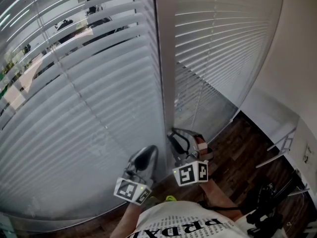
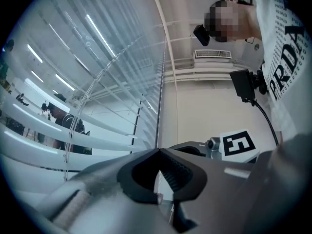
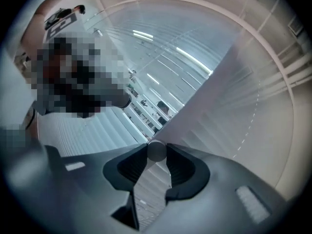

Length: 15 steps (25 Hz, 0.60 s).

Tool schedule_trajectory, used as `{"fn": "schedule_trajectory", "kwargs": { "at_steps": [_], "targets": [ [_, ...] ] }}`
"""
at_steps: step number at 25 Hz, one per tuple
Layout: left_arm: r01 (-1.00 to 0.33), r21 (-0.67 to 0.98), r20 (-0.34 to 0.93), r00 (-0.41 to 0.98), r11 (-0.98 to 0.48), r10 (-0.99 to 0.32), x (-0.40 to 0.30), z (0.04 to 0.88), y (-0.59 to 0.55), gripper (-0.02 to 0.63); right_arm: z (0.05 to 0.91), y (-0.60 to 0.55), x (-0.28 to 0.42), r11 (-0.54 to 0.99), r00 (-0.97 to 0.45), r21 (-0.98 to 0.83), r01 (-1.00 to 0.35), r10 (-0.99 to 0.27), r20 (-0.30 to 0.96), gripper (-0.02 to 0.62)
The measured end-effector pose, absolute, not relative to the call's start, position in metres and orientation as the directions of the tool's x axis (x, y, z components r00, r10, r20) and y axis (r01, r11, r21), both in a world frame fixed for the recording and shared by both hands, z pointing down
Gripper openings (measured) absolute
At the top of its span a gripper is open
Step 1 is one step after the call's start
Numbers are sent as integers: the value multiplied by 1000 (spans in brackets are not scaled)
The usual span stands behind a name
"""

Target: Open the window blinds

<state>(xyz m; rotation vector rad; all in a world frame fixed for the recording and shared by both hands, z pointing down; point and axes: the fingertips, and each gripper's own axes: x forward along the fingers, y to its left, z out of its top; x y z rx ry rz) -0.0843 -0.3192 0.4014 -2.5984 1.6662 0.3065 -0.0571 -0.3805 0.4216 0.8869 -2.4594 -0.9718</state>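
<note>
1. While both blinds hang lowered, the L blind [image 1: 74, 108] shows gaps between its upper slats; the R blind [image 1: 223, 33] slats look closed.
2. White frame post [image 1: 166, 58] stands between the blinds.
3. R gripper [image 1: 176, 134], near the post's base: jaw tips clamped on the round grey end of the wand [image 3: 156, 151].
4. L gripper [image 2: 159, 152], just left of the R unit: jaw tips together, nothing gripped.
</note>
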Motion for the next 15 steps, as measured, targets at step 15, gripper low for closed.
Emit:
{"fn": "schedule_trajectory", "kwargs": {
  "at_steps": [15],
  "targets": [
    [-907,75,-182,395,-414,-900,-86,402,-318,-9,419,-381,-56,712,-780,458,-533,-622,59,126]
  ]
}}
